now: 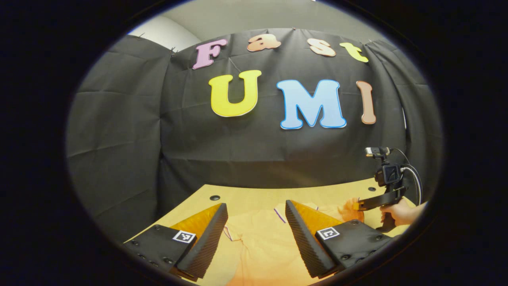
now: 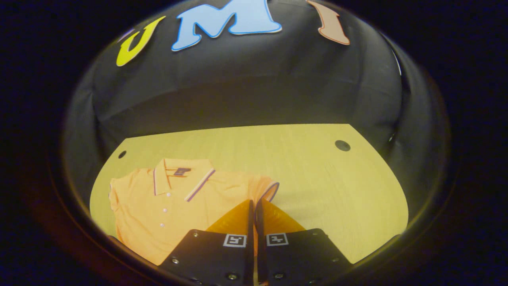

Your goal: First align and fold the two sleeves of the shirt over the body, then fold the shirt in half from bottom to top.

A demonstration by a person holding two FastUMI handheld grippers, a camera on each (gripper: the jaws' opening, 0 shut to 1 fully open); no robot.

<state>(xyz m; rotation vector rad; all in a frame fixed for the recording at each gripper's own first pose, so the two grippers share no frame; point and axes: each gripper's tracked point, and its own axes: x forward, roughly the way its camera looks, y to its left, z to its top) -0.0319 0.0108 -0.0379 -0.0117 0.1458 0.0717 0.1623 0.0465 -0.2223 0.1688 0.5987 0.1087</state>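
An orange polo shirt (image 2: 158,206) with purple-trimmed collar and cuffs lies face up on the wooden table (image 2: 317,178), collar toward the far wall. In the right gripper view my right gripper (image 2: 254,201) is shut, its tips on the shirt's near sleeve (image 2: 268,190) by the purple cuff. In the left gripper view my left gripper (image 1: 256,204) hangs open just above the shirt (image 1: 258,238), with cloth and a purple cuff line between its fingers. The right gripper (image 1: 359,205), held by a hand (image 1: 401,214), sits at the far right, with orange cloth bunched at its tip.
The table (image 1: 246,194) has round holes near its far corners (image 2: 342,145) (image 2: 122,154). Black cloth walls close in behind and beside it. Bare wood stretches to the right of the shirt in the right gripper view.
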